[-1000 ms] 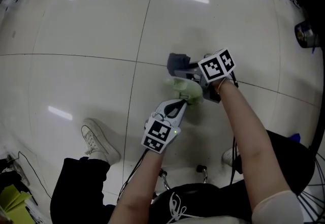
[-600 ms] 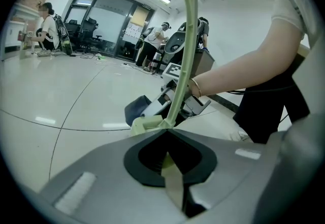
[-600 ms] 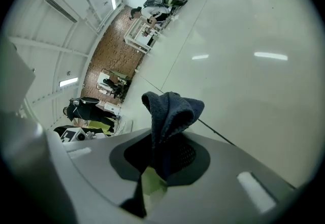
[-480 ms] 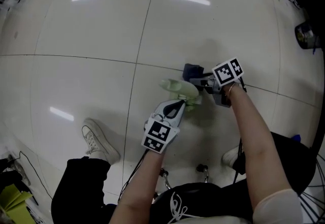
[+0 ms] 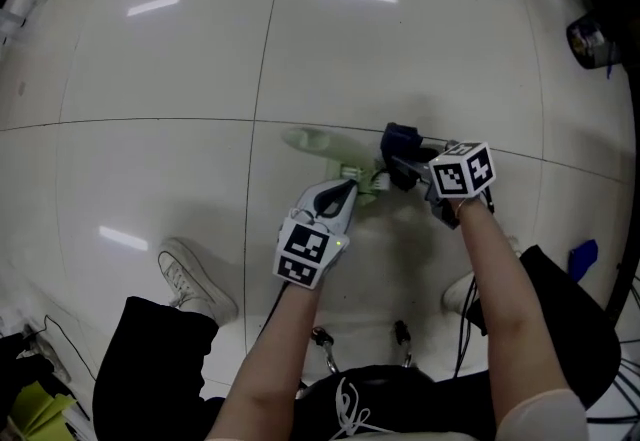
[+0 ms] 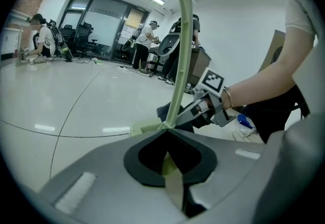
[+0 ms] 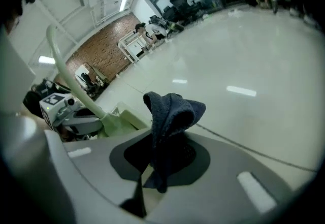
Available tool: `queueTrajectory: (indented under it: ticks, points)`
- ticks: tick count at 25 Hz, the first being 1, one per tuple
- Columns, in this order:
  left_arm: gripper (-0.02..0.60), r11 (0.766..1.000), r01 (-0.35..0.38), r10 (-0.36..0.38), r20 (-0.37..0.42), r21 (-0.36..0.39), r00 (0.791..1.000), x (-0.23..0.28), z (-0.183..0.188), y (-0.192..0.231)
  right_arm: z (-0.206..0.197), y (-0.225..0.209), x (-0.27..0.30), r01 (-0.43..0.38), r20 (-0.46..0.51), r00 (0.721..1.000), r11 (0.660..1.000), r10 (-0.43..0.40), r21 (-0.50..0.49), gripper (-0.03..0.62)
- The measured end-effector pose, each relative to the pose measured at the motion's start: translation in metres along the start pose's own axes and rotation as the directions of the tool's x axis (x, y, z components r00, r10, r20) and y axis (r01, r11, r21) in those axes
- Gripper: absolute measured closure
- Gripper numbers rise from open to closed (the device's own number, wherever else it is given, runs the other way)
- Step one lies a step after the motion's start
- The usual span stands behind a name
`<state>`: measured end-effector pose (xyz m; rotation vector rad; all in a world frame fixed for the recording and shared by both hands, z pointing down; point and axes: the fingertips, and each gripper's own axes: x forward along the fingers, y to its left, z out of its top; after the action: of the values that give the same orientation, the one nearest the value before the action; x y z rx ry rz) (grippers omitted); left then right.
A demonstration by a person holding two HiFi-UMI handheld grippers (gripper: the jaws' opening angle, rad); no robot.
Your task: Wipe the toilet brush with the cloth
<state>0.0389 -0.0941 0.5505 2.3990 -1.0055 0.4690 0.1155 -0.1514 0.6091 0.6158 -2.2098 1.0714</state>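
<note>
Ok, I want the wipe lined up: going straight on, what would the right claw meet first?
Probably the floor, with the cloth it grips leading. In the right gripper view the toilet brush sits left of that line, though depth is unclear.

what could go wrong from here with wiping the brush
The left hand-held gripper clamps only the thin handle of the toilet brush, so it may twist or slip under sideways pressure. The right hand-held gripper pinches the cloth by a bunched fold, which might pull free while rubbing.
</note>
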Motion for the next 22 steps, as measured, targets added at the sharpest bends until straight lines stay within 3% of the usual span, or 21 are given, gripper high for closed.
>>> queueTrajectory:
  ticks: [2, 5, 10, 13, 15, 18, 22]
  points:
    - [0.575, 1.0, 0.0, 0.0, 0.015, 0.0, 1.0, 0.0, 0.002, 0.001, 0.017, 0.008, -0.027, 0.12, 0.121, 0.987, 0.983, -0.104, -0.136, 0.533]
    - [0.575, 1.0, -0.002, 0.002, 0.034, -0.001, 0.999, -0.005, 0.007, 0.007, 0.042, 0.039, -0.067, 0.211, 0.305, 0.943, 0.95, -0.136, -0.23, 0.533]
    - [0.575, 0.999, -0.046, 0.047, 0.104, -0.012, 0.993, -0.03, 0.023, 0.022, 0.05, 0.097, -0.113, 0.332, 0.474, 0.861, 0.909, -0.183, -0.252, 0.533]
    - [0.575, 0.996, -0.086, 0.088, 0.152, -0.023, 0.984, -0.049, 0.032, 0.037, 0.046, 0.137, -0.119, 0.344, 0.532, 0.825, 0.917, -0.192, -0.203, 0.533]
    - [0.575, 0.992, -0.125, 0.121, 0.175, 0.009, 0.977, -0.063, 0.036, 0.049, 0.041, 0.165, -0.106, 0.305, 0.546, 0.822, 0.934, -0.161, -0.185, 0.533]
    - [0.575, 0.984, -0.168, 0.154, 0.191, 0.062, 0.969, -0.084, 0.038, 0.064, 0.026, 0.195, -0.069, 0.269, 0.516, 0.847, 0.94, -0.128, -0.209, 0.533]
    - [0.575, 0.984, -0.17, 0.156, 0.22, 0.049, 0.963, -0.107, 0.029, 0.075, 0.014, 0.206, -0.011, 0.239, 0.464, 0.876, 0.954, -0.131, -0.182, 0.533]
